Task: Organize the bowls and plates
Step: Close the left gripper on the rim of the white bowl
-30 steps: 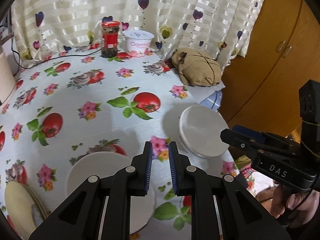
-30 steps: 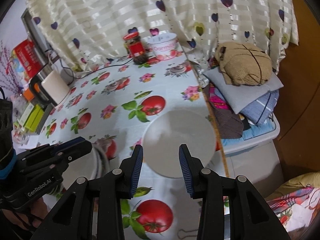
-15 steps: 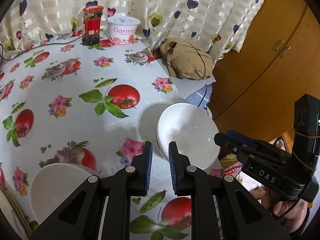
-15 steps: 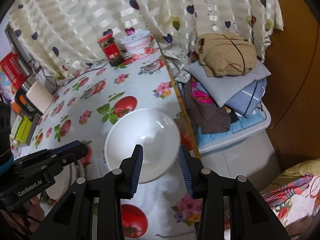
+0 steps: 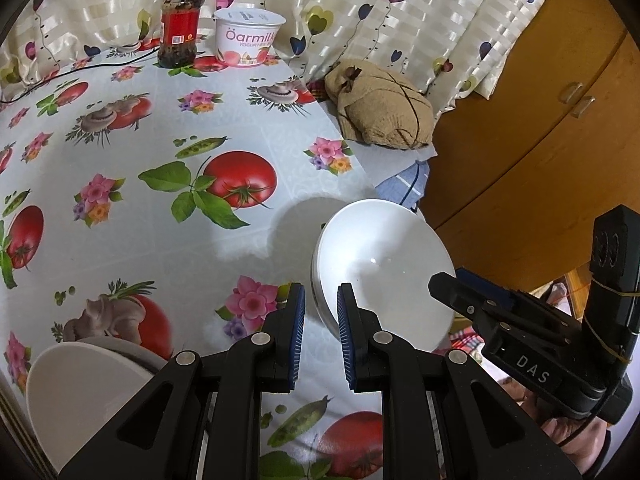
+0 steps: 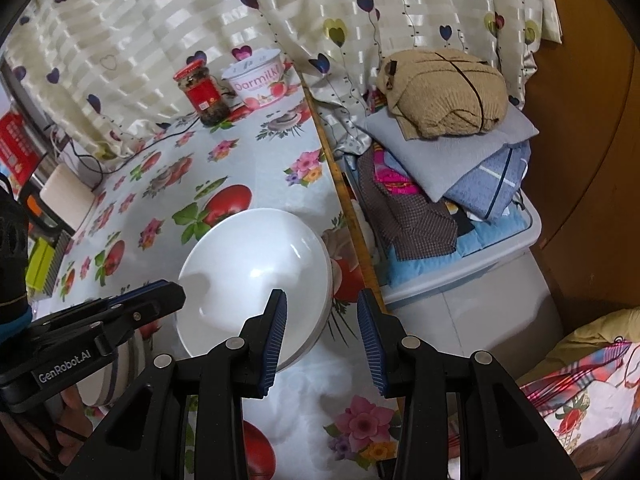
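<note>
Sitting down to the left of the left claw (image 5: 319,330), a white plate (image 5: 80,392) lies at the near table edge, partly under the claw's arm. The left claw itself is slightly parted, gripping nothing, its right finger just beside the rim of the white bowl (image 5: 382,276). That bowl rests on the flowered tablecloth (image 5: 120,160) near the table's right edge, ahead and to the right of the left claw. From the right wrist view the same bowl (image 6: 256,280) sits ahead and left of the right claw (image 6: 322,338), whose fingers are spread wide and empty; its left finger overlaps the bowl's near rim, though I cannot tell whether they touch. Farther right, folded clothes (image 6: 448,148) are stacked beside the table.
</note>
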A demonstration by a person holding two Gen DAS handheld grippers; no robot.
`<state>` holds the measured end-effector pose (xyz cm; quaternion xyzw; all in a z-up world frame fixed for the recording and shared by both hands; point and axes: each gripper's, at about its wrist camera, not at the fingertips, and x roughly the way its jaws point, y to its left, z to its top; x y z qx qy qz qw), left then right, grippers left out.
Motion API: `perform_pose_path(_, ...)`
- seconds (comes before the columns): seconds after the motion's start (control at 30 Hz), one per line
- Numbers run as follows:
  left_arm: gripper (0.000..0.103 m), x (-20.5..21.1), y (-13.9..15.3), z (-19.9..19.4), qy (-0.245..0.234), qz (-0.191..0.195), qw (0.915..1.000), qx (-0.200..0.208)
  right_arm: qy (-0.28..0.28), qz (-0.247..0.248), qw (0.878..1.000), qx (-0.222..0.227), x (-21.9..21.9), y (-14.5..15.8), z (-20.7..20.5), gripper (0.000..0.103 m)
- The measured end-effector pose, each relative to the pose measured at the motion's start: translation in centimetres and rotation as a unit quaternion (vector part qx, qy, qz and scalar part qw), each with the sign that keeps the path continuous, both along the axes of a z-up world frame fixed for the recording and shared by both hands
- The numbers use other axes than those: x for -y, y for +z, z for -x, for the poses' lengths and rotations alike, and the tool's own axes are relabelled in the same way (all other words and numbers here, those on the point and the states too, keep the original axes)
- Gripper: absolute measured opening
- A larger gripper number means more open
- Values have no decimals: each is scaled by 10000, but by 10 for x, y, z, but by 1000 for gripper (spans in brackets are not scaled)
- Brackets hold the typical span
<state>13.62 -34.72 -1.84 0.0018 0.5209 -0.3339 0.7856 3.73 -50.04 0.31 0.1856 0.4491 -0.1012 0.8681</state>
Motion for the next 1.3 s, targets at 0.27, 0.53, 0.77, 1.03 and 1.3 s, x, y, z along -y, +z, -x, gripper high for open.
perform_pose_path(0.27,17,4,-4,-1,-23,-19,10000,-8,28,-87,10000,-35,0,-6,-2,20)
perform_pose_path(0.53,17,7,-9,-2,-68,-48,9999,-63,91,-95,9999,-64,-4,-9,-5,17)
perform_pose_path(0.77,17,4,-3,1,-41,-55,10000,32,100,-80,9999,-48,-6,-7,-5,17)
perform_pose_path(1.03,17,-5,16,9,-7,19,9998,199,139,29,9998,101,-15,12,0,17)
perform_pose_path(1.3,17,-20,36,18,65,76,9992,390,223,135,9993,282,-28,34,6,17)
